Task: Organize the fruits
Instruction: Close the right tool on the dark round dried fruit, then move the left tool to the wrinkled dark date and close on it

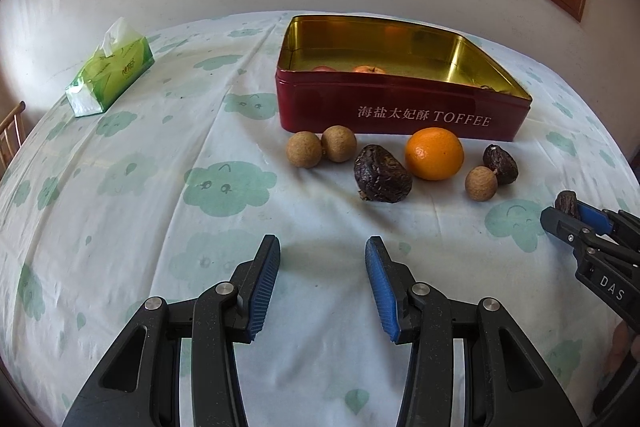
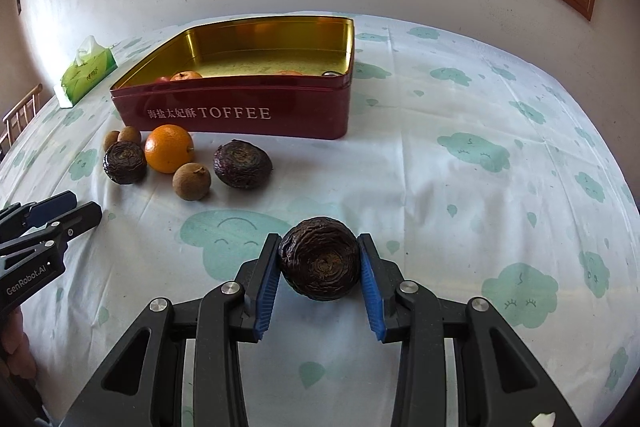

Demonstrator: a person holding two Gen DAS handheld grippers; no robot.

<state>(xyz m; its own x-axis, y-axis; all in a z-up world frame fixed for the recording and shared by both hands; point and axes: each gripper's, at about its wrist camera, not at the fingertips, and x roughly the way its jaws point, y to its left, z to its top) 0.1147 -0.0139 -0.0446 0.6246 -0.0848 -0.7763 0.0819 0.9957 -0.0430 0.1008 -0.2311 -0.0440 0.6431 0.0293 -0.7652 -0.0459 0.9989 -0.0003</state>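
A red TOFFEE tin (image 1: pixel 400 107) (image 2: pixel 240 115) with a gold inside stands open on the table and holds a few fruits near its front wall. In front of it lie an orange (image 1: pixel 434 153) (image 2: pixel 169 148), two dark wrinkled fruits (image 1: pixel 382 173) (image 1: pixel 500 163) and three small brown round fruits (image 1: pixel 304 149) (image 1: pixel 339 143) (image 1: pixel 481 183). My right gripper (image 2: pixel 319 269) is shut on a third dark wrinkled fruit (image 2: pixel 320 263), near the cloth; it also shows in the left wrist view (image 1: pixel 570 213). My left gripper (image 1: pixel 323 283) is open and empty, short of the fruits.
A green tissue pack (image 1: pixel 110 69) (image 2: pixel 86 71) lies at the far left of the table. The table wears a white cloth with green clouds (image 1: pixel 224 187). A wall and a window are behind. A wooden chair (image 1: pixel 12 131) stands at the left edge.
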